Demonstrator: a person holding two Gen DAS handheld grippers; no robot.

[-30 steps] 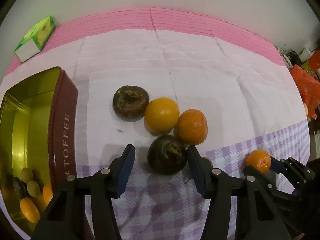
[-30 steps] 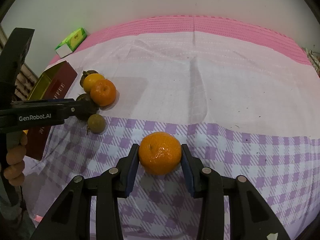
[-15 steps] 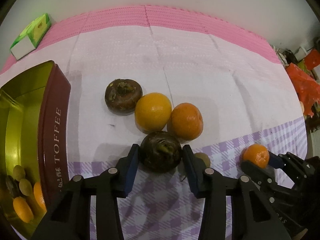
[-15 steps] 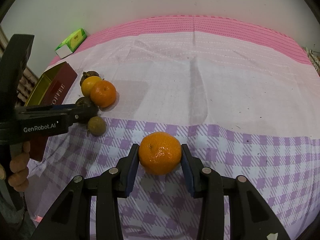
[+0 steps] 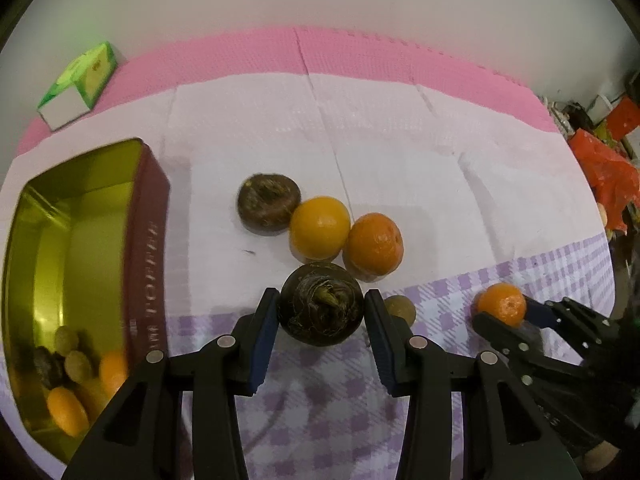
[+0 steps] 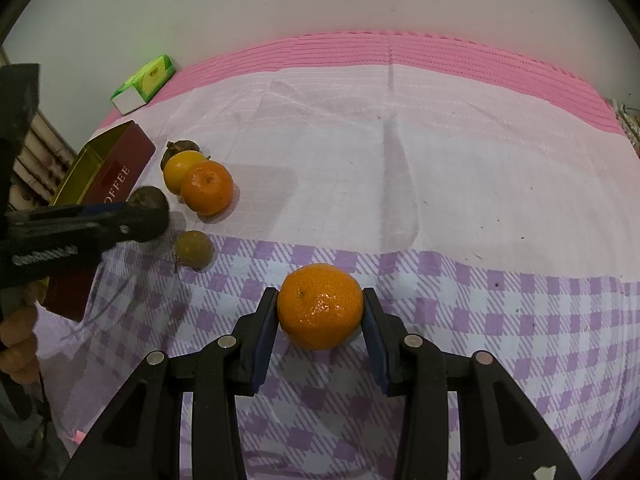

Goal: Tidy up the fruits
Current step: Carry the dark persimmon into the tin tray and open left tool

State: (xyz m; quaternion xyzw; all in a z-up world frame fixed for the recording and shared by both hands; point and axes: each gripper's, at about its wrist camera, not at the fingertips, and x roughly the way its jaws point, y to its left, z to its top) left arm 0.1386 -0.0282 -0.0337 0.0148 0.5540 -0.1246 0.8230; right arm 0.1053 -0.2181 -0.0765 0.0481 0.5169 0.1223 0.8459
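My left gripper (image 5: 320, 310) is shut on a dark brown mangosteen (image 5: 321, 304) and holds it just above the cloth; it also shows in the right wrist view (image 6: 150, 214). My right gripper (image 6: 320, 312) is shut on an orange mandarin (image 6: 320, 306), seen from the left wrist view (image 5: 502, 304) too. On the cloth lie another mangosteen (image 5: 268, 204), a yellow-orange fruit (image 5: 319, 227), a mandarin (image 5: 374, 247) and a small brown longan (image 5: 400, 308). A red toffee tin (image 5: 148, 240) with a gold inside stands at the left and holds several fruits (image 5: 68, 380).
A green and white carton (image 5: 78, 84) lies at the back left on the pink mat (image 5: 360, 52). Red and orange clutter (image 5: 604, 160) sits past the table's right edge. A white wall runs behind the table.
My left gripper moved forward and closed on the near mangosteen, then lifted it slightly. My right gripper kept still with its mandarin.
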